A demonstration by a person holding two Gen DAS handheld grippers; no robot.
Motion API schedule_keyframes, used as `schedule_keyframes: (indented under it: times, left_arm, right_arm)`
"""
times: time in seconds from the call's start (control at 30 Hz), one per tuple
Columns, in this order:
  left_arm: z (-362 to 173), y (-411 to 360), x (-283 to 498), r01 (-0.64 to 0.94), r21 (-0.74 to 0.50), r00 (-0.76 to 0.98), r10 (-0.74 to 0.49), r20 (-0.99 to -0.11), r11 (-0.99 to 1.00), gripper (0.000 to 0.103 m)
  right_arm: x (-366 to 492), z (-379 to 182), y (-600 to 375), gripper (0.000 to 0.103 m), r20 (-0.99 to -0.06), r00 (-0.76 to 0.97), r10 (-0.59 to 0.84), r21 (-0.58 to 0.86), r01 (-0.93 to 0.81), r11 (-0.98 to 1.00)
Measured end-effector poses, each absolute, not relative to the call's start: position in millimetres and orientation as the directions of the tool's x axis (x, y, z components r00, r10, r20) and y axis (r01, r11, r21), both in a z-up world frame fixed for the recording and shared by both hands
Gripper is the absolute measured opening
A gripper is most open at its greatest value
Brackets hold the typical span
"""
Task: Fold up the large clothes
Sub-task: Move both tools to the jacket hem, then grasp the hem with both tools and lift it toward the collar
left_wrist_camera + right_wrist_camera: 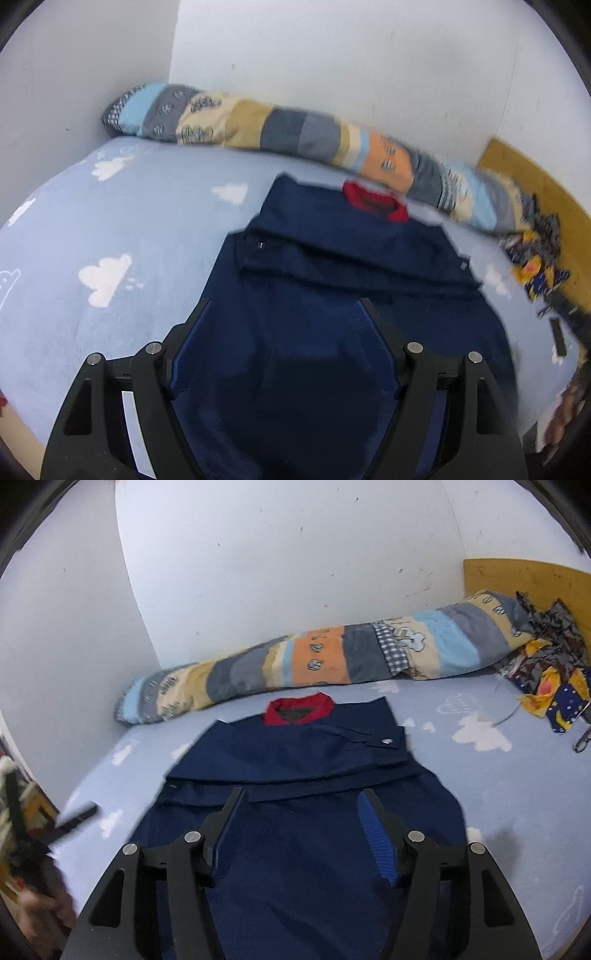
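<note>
Left wrist view: the left gripper (284, 306) hangs wide open over the navy garment (332, 295), holding nothing. The garment lies on the bed (110, 221), sleeves folded in, and a sloppy pinch here could drag that layer loose.

Right wrist view: the right gripper (301, 794) is also spread, empty. Only this view shows the snap button (386, 741) clearly.

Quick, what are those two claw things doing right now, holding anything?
Left gripper: open, holding nothing, over the navy garment.
Right gripper: open, empty, over the same garment.
</note>
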State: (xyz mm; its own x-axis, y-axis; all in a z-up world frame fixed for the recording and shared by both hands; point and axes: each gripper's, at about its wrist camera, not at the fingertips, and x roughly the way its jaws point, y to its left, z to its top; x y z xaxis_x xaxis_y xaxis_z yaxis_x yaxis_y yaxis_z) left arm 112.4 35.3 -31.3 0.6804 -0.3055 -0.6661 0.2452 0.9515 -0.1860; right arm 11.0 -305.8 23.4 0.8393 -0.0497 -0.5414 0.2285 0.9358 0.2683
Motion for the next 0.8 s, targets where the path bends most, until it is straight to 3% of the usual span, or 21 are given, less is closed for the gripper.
schedule_keyframes:
  times: [0.07, 0.23, 0.43, 0.5, 0.6, 0.8]
  left_arm:
    - [-33.1, 35.2, 116.8, 0.227, -0.134, 0.657, -0.254, -0.710, 0.965, 0.076]
    - [-27.8, 66.5, 116.1, 0.174, -0.221, 0.636, -0.281, -0.719, 0.960, 0.076]
    - [-49.5, 90.1, 119.3, 0.140, -0.152, 0.637, -0.207, -0.743, 0.978, 0.076]
    - [-57.7, 99.9, 118.3, 0.118, -0.174, 0.648, -0.208, -0.732, 0.978, 0.076]
    - [-70.3, 101.4, 126.4, 0.121, -0.150, 0.602, -0.193, -0.775, 0.981, 0.076]
    - [-93.5, 102.1, 134.8, 0.152, -0.113, 0.531, -0.178, -0.829, 0.982, 0.076]
  right_arm:
    - [2.6, 31.5, -303.2, 0.064, -0.523, 0.851, -0.053, 0.266, 0.222, 0.938]
    - [-7.5, 31.4, -313.2, 0.066, -0.539, 0.838, -0.084, 0.264, 0.263, 0.928]
    - [-32.0, 14.7, -345.9, 0.068, -0.526, 0.840, -0.133, 0.288, 0.323, 0.901]
    - [-25.7, 0.6, -361.8, 0.066, -0.627, 0.762, -0.163, 0.265, 0.405, 0.875]
    - [-41.0, 1.5, -382.6, 0.068, -0.569, 0.813, -0.126, 0.383, 0.398, 0.834]
    - [-52.3, -17.8, -423.3, 0.068, -0.596, 0.801, -0.060, 0.525, 0.444, 0.726]
